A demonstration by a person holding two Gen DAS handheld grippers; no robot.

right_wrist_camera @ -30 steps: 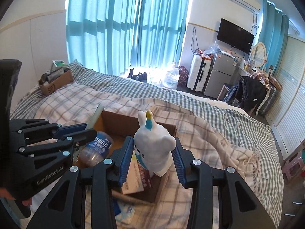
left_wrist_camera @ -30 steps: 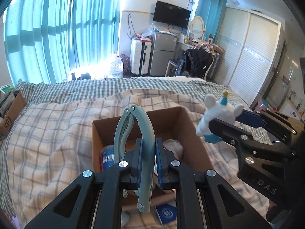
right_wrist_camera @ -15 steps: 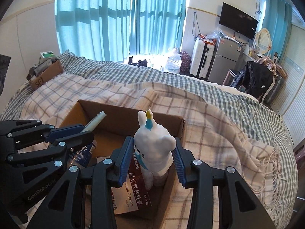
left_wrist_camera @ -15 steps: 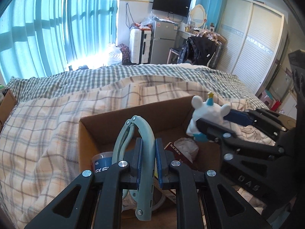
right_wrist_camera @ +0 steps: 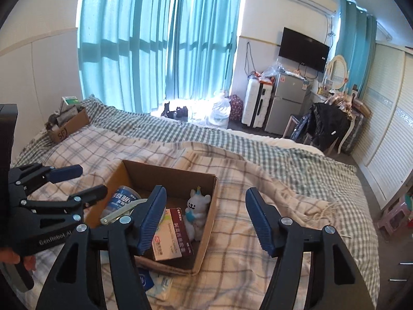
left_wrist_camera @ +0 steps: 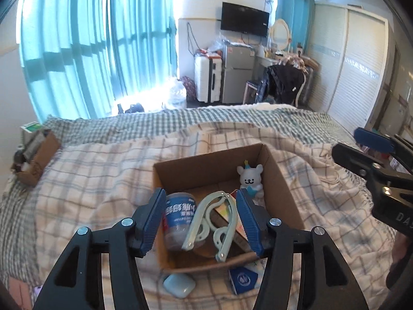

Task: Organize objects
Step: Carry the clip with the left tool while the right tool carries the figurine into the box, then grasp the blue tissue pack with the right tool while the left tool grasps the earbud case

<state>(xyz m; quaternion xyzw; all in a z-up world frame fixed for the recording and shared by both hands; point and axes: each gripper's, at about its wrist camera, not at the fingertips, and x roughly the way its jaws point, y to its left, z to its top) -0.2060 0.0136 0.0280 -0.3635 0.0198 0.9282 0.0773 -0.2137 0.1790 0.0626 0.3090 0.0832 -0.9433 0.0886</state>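
Note:
A brown cardboard box (left_wrist_camera: pixel 206 165) (right_wrist_camera: pixel 169 171) sits on the checked bed. Inside it stand a white bear toy (left_wrist_camera: pixel 251 179) (right_wrist_camera: pixel 197 208), a pale green folding hanger (left_wrist_camera: pixel 214 222) (right_wrist_camera: pixel 120 211), a blue-labelled bottle (left_wrist_camera: pixel 179 214) (right_wrist_camera: pixel 121 199) and a red and white packet (right_wrist_camera: pixel 171 237). My left gripper (left_wrist_camera: pixel 201 219) is open and empty above the box's near side; it also shows in the right wrist view (right_wrist_camera: pixel 77 180). My right gripper (right_wrist_camera: pixel 205 222) is open and empty above the box's right side; it also shows in the left wrist view (left_wrist_camera: pixel 361 144).
A pale blue case (left_wrist_camera: pixel 179 285) and a blue and white packet (left_wrist_camera: pixel 245 276) (right_wrist_camera: pixel 155 281) lie on the blanket at the box's near edge. A second small carton (left_wrist_camera: pixel 36 155) (right_wrist_camera: pixel 68 125) with items sits at the bed's far left. Wardrobe and furniture stand beyond the bed.
Both grippers have opened and pulled back. The hanger has dropped from the left gripper into the box. The bear toy has left the right gripper and stands in the box.

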